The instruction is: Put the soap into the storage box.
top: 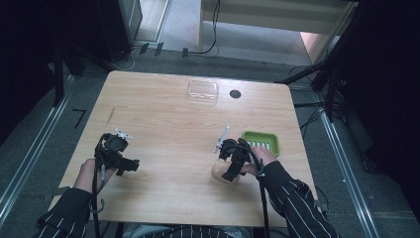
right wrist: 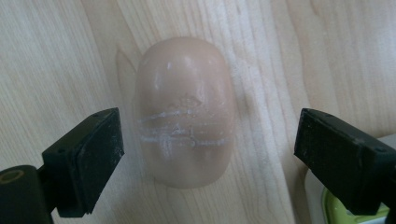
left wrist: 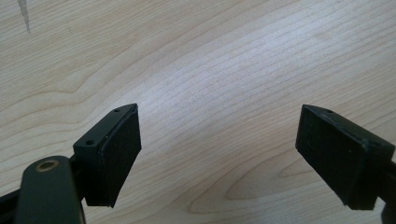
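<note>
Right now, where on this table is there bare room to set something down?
The middle of the table is bare, between the left gripper, clear lid and right gripper. It is crowded near the right gripper: the soap bar and green soap dish.

You face a light wooden surface point(top: 163, 124) on grey floor point(top: 341, 173); cables point(top: 213, 29) trail at upper centre, darkness flanks both sides.

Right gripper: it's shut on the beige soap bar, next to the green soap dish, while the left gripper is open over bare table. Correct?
Not quite. The right gripper is open, not shut: in the right gripper view its jaws stand apart on either side of the soap bar, touching nothing. The green soap dish is beside it, and the left gripper is open over bare table.
</note>
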`<state>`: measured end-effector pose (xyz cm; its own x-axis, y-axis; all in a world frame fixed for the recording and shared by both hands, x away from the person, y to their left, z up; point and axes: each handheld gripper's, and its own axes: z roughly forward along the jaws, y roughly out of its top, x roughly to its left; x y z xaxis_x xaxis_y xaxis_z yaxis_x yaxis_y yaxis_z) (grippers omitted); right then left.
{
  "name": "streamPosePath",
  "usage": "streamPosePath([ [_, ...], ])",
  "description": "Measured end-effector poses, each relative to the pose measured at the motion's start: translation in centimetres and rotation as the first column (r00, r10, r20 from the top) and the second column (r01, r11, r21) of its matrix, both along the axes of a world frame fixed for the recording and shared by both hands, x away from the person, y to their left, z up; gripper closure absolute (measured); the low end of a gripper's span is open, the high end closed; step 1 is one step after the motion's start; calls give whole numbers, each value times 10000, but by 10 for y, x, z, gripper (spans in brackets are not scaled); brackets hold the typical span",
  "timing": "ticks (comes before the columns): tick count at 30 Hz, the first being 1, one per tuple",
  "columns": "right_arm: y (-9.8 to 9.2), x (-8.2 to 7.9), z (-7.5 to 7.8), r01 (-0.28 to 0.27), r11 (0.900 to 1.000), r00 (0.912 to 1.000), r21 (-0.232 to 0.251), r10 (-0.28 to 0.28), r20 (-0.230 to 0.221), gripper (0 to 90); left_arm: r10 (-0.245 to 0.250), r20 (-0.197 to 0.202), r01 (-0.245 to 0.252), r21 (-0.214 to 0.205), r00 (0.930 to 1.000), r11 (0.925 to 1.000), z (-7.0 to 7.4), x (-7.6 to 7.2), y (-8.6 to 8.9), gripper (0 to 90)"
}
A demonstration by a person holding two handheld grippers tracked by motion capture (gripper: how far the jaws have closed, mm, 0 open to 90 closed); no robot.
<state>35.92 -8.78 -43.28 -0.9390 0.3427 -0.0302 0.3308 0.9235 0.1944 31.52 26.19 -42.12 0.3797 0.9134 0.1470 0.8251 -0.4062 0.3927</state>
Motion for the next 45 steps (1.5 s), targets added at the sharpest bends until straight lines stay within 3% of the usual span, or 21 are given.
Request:
streamPosePath([
  [18,15,1,-19,-798,9936,9964,-802,771,-359,176,-21,6,21,3,10000,10000,0,0,0,147],
  [28,18,3,-23,-917,9921,9941,-854,863,-653,201,-39,-28,39,-3,10000,10000,0,0,0,148],
  [45,21,2,-30,-897,9895,9946,-1131,831,-617,248,-20,-36,20,-29,10000,10000,-1,0,-1,148],
])
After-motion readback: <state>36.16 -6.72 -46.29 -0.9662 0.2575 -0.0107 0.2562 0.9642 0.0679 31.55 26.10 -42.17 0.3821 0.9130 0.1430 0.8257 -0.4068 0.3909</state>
